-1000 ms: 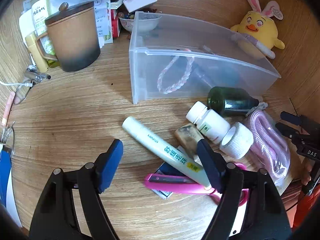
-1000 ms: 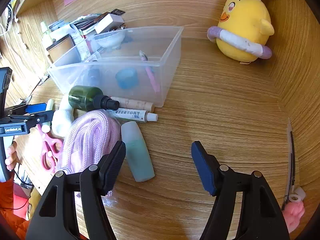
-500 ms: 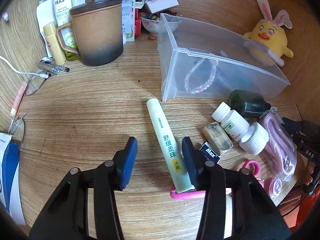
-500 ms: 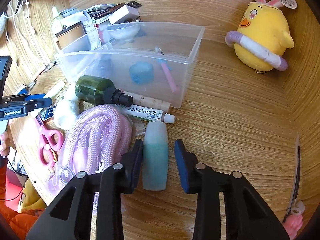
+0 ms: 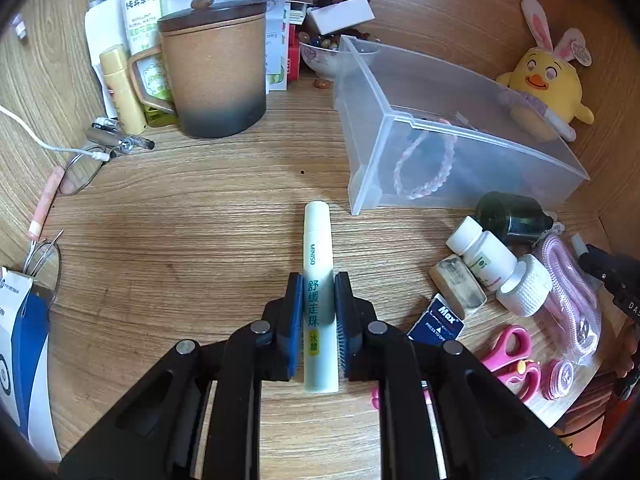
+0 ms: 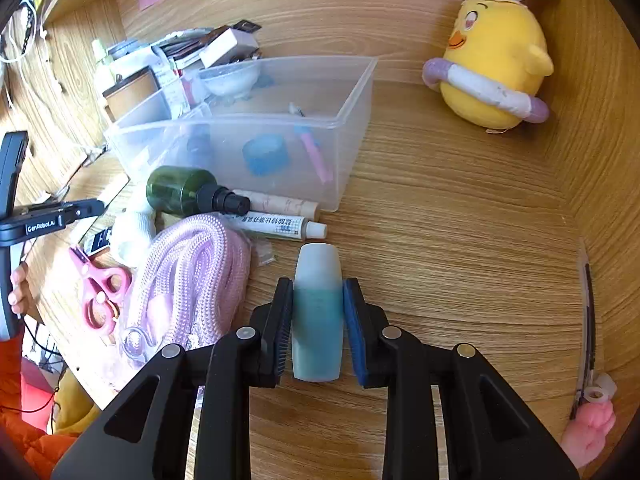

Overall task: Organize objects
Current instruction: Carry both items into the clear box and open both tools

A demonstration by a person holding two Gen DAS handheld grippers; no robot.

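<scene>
The left gripper point(image 5: 318, 308) was clamped mid-length on the pale green Miniso roll-on tube point(image 5: 318, 280), seemingly light, rigid and smooth. The right gripper point(image 6: 318, 312) squeezed the teal liquid bottle point(image 6: 317, 312) at its middle; it looked heavier and possibly slippery.

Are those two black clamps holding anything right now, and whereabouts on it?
Yes. The left hand-held gripper pinches the pale green MINISO tube on its lower half. The right hand-held gripper pinches the teal bottle around its middle.
</scene>
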